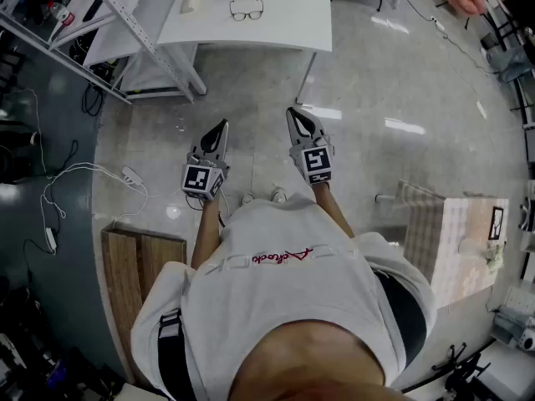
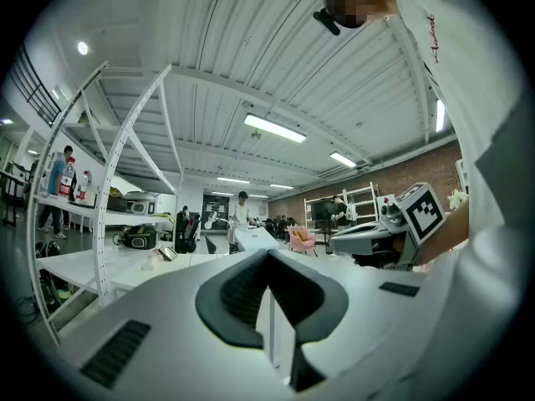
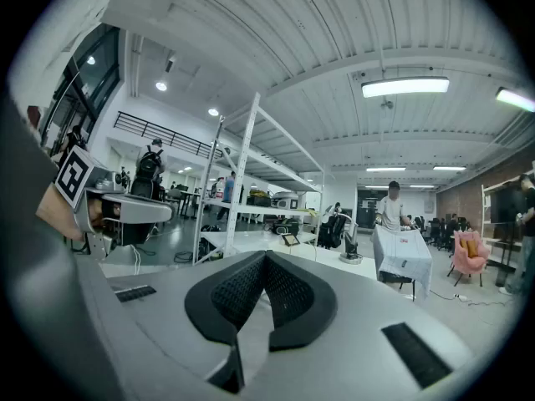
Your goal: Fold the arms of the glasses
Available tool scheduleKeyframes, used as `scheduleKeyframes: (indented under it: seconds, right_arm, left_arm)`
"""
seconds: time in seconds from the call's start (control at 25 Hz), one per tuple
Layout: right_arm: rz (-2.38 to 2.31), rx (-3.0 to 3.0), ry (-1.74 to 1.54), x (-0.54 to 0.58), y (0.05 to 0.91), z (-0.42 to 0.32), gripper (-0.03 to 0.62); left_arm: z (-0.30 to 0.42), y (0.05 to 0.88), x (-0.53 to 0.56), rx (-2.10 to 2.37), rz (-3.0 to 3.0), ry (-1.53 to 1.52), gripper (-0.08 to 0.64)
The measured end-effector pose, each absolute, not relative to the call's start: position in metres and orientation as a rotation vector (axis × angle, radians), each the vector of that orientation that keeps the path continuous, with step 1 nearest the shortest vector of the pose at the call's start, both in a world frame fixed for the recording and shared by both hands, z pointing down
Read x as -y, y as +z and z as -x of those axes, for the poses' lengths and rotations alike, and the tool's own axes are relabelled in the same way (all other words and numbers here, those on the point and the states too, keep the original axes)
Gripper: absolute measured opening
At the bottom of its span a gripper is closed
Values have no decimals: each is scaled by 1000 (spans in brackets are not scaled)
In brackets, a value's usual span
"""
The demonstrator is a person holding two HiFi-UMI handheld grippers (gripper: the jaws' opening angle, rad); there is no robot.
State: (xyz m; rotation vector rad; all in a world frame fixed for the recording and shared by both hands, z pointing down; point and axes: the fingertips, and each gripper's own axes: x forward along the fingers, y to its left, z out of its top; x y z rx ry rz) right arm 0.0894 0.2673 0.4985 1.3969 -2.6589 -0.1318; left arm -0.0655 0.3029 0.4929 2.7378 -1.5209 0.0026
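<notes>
A pair of dark-rimmed glasses (image 1: 247,11) lies with its arms spread on the white table (image 1: 276,27) at the top of the head view. Both grippers are held level over the floor, well short of the table. My left gripper (image 1: 223,125) is shut with nothing between its jaws, and its tips meet in the left gripper view (image 2: 267,254). My right gripper (image 1: 292,111) is likewise shut and empty, as the right gripper view (image 3: 265,256) shows. The glasses are too small to make out in either gripper view.
A slanted metal shelf frame (image 1: 138,36) stands left of the table. White cables and a power strip (image 1: 129,174) lie on the floor at left, with a wooden board (image 1: 138,266) nearer me. A table with a checked cloth (image 1: 456,241) is at right. Other people stand farther off.
</notes>
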Motion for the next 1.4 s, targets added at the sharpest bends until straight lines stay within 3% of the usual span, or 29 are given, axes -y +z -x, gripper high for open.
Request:
scheduleKeyframes:
  seconds: [1.4]
  right_arm:
    - [-1214,2698,-47,-235,536,-108,-5]
  left_arm:
    - [20,514,-265,1562,-2656,73,14]
